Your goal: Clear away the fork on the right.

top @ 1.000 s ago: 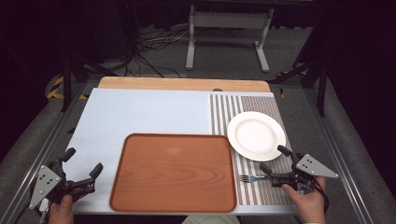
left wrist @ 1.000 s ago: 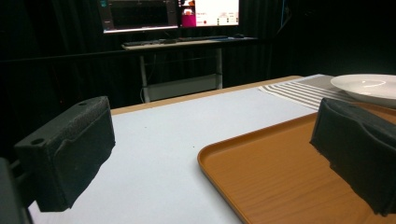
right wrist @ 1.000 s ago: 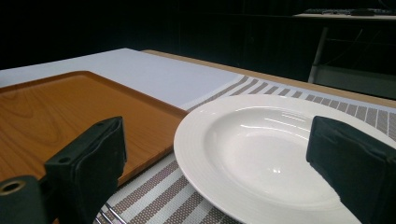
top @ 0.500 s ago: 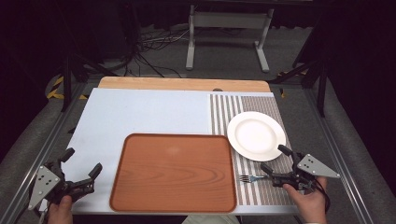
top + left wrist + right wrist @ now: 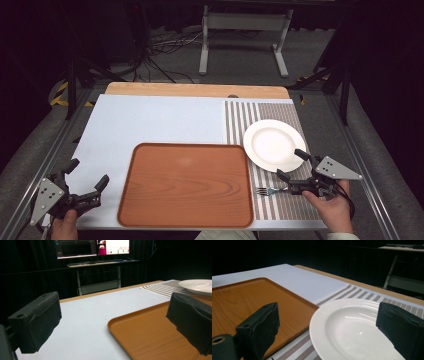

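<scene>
A brown wooden tray [image 5: 185, 185] lies empty at the front middle of the table. To its right, a white plate [image 5: 274, 144] rests on a striped placemat [image 5: 240, 120]. A small fork [image 5: 269, 190] lies on the mat in front of the plate, its handle end hidden under my right gripper [image 5: 290, 164]. That gripper is open beside the plate's near rim, holding nothing. In the right gripper view the plate [image 5: 352, 332] spans the gap between the wide-apart jaws. My left gripper [image 5: 89, 173] is open and empty at the front left corner, left of the tray [image 5: 150, 332].
A pale blue mat [image 5: 150, 120] covers the table's left and middle. A bare wooden strip [image 5: 195, 90] runs along the far edge. Metal rails [image 5: 350, 145] flank the table. Beyond it are a desk frame [image 5: 240, 40] and floor cables.
The right gripper has edged very slightly toward the plate. The left gripper, tray, plate and fork have stayed where they were.
</scene>
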Motion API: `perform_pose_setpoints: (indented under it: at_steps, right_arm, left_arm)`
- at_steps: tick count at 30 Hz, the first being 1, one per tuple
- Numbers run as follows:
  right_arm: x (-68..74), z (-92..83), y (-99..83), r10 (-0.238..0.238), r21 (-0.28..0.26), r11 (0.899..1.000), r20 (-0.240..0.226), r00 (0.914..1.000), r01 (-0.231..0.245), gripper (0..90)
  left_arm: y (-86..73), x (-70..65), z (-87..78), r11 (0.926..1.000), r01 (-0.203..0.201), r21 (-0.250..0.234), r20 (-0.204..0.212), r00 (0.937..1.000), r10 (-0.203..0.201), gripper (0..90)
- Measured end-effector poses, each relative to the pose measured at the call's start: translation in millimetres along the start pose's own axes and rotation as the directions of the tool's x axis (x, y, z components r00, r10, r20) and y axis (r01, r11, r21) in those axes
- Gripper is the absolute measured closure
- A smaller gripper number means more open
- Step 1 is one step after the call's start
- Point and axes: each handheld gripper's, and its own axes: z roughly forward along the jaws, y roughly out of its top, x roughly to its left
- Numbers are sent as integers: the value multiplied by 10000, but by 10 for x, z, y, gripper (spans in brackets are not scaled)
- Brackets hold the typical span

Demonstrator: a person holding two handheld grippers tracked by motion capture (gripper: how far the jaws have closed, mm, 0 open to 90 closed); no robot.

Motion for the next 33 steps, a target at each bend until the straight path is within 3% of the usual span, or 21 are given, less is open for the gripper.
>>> perform_pose_setpoints:
  at_steps: [5,13,20,23,26,27,28,30,31,32,33]
  right_arm:
    - [1,29,89,-355,519,9980,-343,9988,372,73]
    - [-16,39,263,-1205,1546,9793,-743,9899,1308,81]
    - [-13,95,395,-1873,2711,9379,-1298,9737,2166,84]
    - [-9,118,415,-2124,3254,9112,-1540,9650,2525,85]
    - [-1,134,432,-2272,3579,8922,-1716,9586,2755,85]
    - [-1,134,432,-2272,3579,8922,-1716,9586,2755,85]
    - [5,148,450,-2341,3837,8769,-1853,9544,2896,87]
    - [9,157,466,-2427,4021,8634,-1985,9496,3047,88]
    - [9,157,466,-2427,4021,8634,-1985,9496,3047,88]
    - [15,164,478,-2530,4204,8488,-2098,9444,3208,90]
    - [18,166,483,-2555,4278,8431,-2144,9427,3258,91]
  left_arm:
    - [-2,0,1,10000,49,12,1,10000,-49,6]
    - [-4,2,6,10000,17,84,27,10000,-17,6]
    - [-4,4,6,9999,50,112,45,10000,-50,6]
    - [-5,5,8,9999,65,116,56,10000,-65,7]
    - [-4,1,10,9999,62,126,64,10000,-63,7]
    - [-4,1,10,9999,62,126,64,10000,-63,7]
    - [-4,1,11,9999,63,129,69,10000,-64,7]
    - [-4,2,10,9999,68,137,60,10000,-69,7]
    - [-4,2,10,9999,68,137,60,10000,-69,7]
    - [-4,3,9,9999,67,130,58,10000,-68,7]
    - [-4,6,9,9999,73,127,48,10000,-73,7]
